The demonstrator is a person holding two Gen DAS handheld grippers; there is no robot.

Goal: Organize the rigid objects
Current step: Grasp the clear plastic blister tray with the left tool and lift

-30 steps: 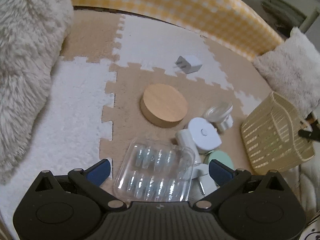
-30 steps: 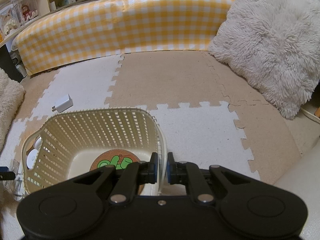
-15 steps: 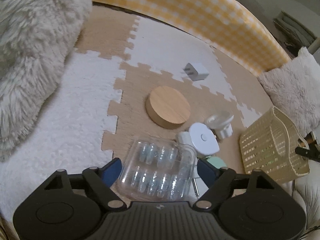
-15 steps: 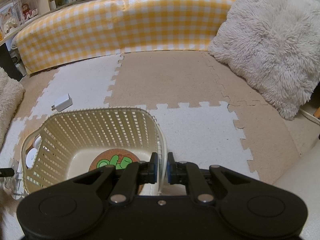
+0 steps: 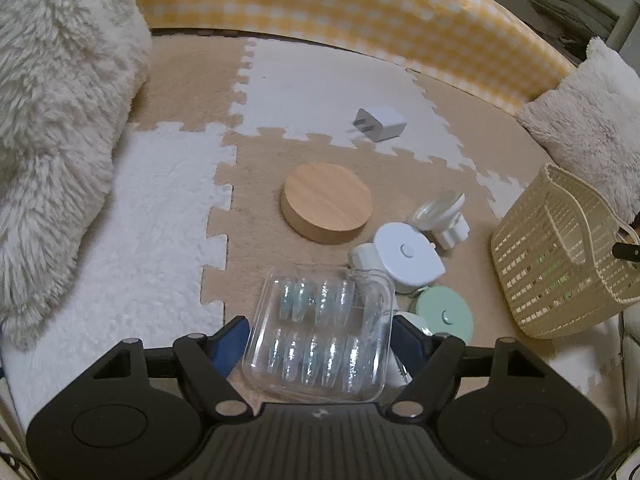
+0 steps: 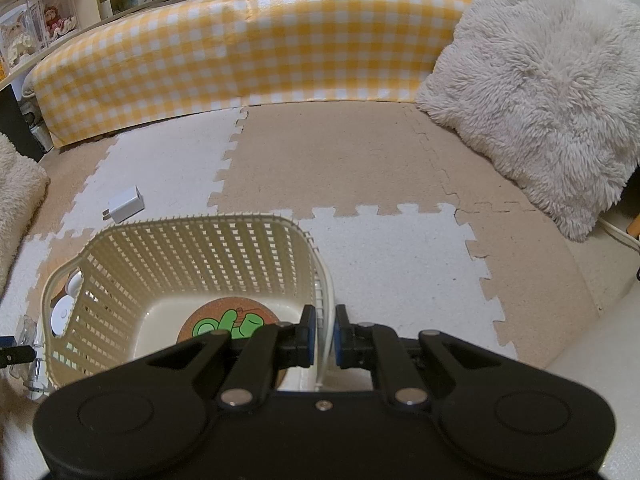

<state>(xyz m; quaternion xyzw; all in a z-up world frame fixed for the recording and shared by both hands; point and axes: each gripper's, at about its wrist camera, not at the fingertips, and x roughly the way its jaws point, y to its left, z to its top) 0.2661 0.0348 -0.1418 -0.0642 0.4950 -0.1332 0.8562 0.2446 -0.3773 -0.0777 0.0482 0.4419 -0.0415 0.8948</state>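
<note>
Your left claw [image 5: 320,334] straddles a clear plastic case [image 5: 320,332] of pale blue press-on nails lying on the tan foam floor mat [image 5: 256,208]; its jaws have just been closing, and the blue pads [image 5: 230,340] now sit right against the case's two sides, though whether they press on it you cannot tell from this view. Just beyond the case lies a huddle of small things: a white round gadget [image 5: 408,256], a mint-green round gadget [image 5: 444,312] touching the case's right edge, and a clear suction-cup piece [image 5: 440,212]. A wooden disc [image 5: 326,202] rests apart from them, and a white plug adapter [image 5: 380,124] lies farther off on a white mat tile.

Your right claw [image 6: 324,336] is clenched on the near rim of the cream lattice basket [image 6: 192,252], one finger inside the wall and one outside. On the basket's floor lies a cork coaster [image 6: 224,320] with a green cartoon print. A yellow gingham bolster [image 6: 248,52] borders the mats, with a shaggy white cushion [image 6: 536,80] to its right
</note>
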